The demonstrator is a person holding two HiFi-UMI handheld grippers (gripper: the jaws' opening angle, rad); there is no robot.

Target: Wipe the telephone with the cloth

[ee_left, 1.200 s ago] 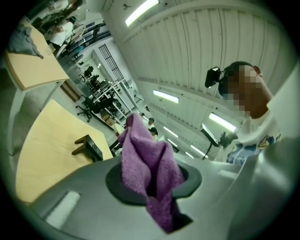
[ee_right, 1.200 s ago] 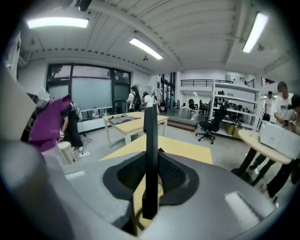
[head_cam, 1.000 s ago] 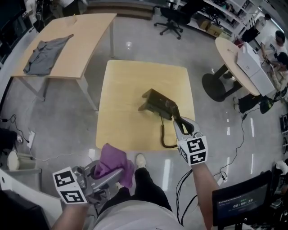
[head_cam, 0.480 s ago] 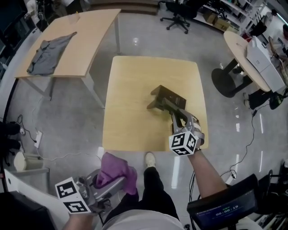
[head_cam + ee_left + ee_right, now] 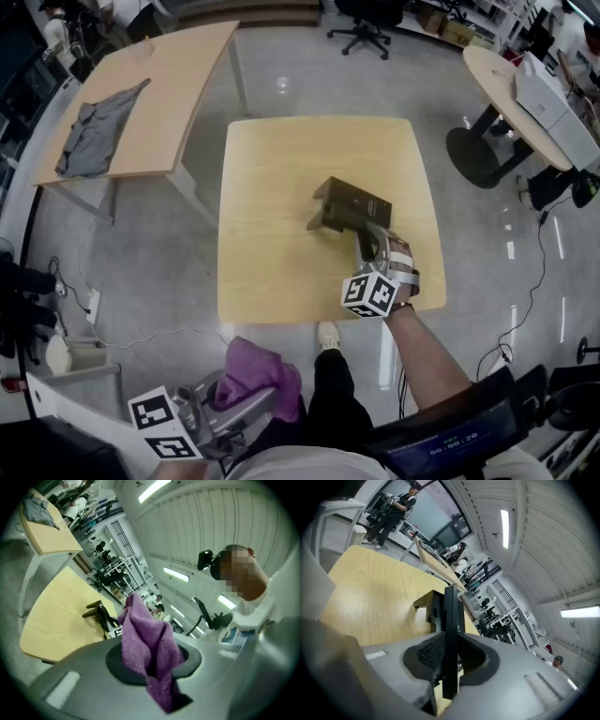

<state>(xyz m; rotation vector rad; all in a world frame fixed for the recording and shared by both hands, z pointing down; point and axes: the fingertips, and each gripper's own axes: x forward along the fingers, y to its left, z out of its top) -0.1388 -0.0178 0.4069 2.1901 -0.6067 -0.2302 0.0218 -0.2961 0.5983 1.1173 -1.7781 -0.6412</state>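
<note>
Counted: one telephone (image 5: 349, 206); one purple cloth (image 5: 258, 373); two grippers, namely left gripper (image 5: 246, 392) and right gripper (image 5: 368, 240). Three benches: square bench (image 5: 281, 169), long bench (image 5: 187, 75), round bench (image 5: 487, 73). One grey garment (image 5: 98, 127); one office chair (image 5: 367, 36).

Dark wedge-shaped telephone (image 5: 349, 206) rests on the tabletop (image 5: 281, 187), right of centre; crumpled purple cloth (image 5: 255, 371) pinched in left tool (image 5: 251, 393)
</note>
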